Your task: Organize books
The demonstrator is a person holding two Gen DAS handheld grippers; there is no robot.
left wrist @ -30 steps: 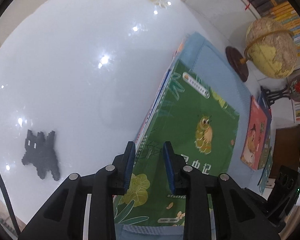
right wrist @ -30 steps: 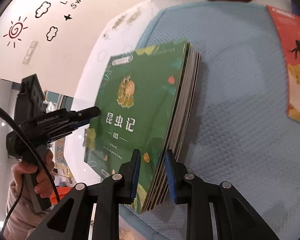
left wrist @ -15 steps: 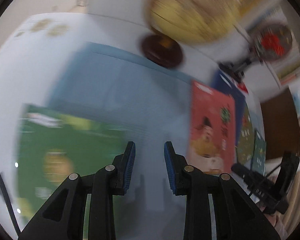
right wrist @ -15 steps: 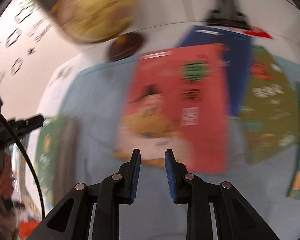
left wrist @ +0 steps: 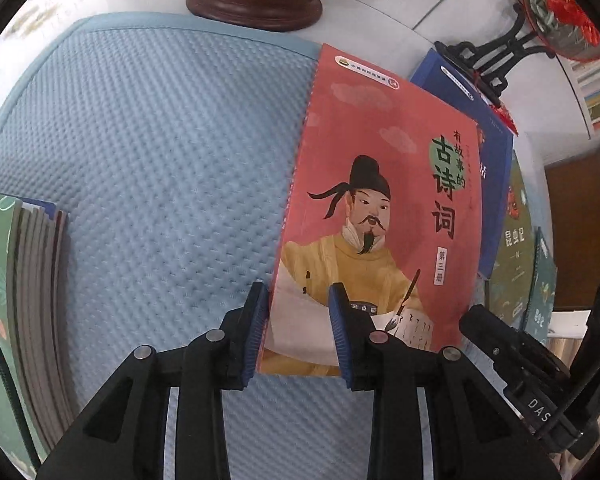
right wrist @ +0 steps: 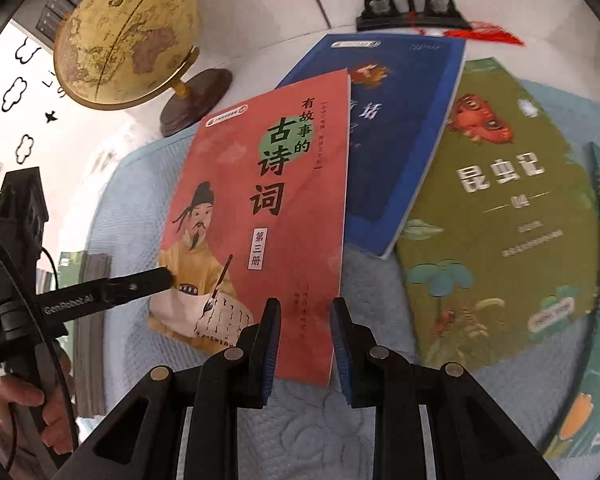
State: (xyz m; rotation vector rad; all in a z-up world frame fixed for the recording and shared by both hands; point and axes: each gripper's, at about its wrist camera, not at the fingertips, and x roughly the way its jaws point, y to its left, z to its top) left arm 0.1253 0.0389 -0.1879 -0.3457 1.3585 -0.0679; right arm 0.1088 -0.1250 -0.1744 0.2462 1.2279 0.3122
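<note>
A pile of green books (left wrist: 4, 300) lay at the left edge of the blue mat (left wrist: 160, 160). The left gripper (left wrist: 298, 330) hung over the red book's (left wrist: 380, 208) left corner, jaws a little apart, holding nothing. The right gripper (right wrist: 304, 346) hung over its right corner, also apart and empty. A blue book (right wrist: 396, 140) peeked out behind.

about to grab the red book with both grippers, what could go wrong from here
1. The red book overlaps the blue book, so lifting it may drag that one along.
2. It lies flat on the soft blue mat; the left gripper and right gripper straddle its near corners with narrow gaps, so they may catch only the cover.
3. The globe's base stands close behind it.
</note>
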